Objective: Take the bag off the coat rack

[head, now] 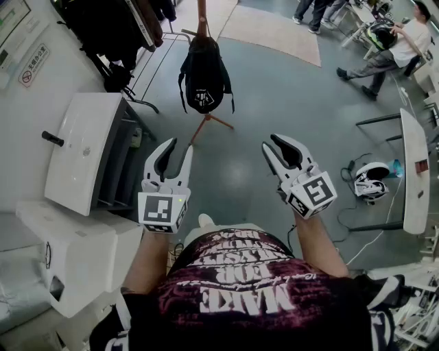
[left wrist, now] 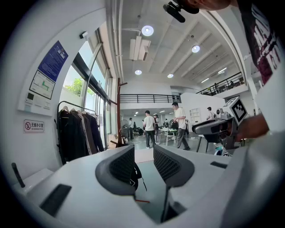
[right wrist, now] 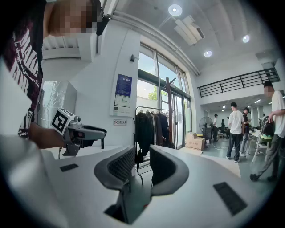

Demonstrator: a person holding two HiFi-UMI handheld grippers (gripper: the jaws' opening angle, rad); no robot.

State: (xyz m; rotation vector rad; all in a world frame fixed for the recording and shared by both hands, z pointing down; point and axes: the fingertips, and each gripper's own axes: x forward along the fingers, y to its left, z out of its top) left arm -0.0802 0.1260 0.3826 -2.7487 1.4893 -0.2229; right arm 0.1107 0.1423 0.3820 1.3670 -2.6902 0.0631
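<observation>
A black backpack [head: 204, 75] hangs on a wooden coat rack [head: 202, 17] that stands on the grey floor ahead of me. Both grippers are held low, well short of the bag. My left gripper [head: 180, 147] is open and empty, pointing at the rack's legs. My right gripper [head: 274, 142] is to its right, also open and empty. In the left gripper view a strip of the bag [left wrist: 136, 171] shows in the gap between the jaws, with the rack's pole [left wrist: 118, 111] above. In the right gripper view the pole [right wrist: 169, 111] rises beyond the jaws and the bag is hidden.
A garment rail with dark clothes [head: 116, 34] stands at the back left near the wall. A white basin [head: 86, 147] and white boxes [head: 75, 260] are close on my left. At the right are a white table [head: 415, 171], a helmet [head: 370, 182], cables and a seated person [head: 405, 41].
</observation>
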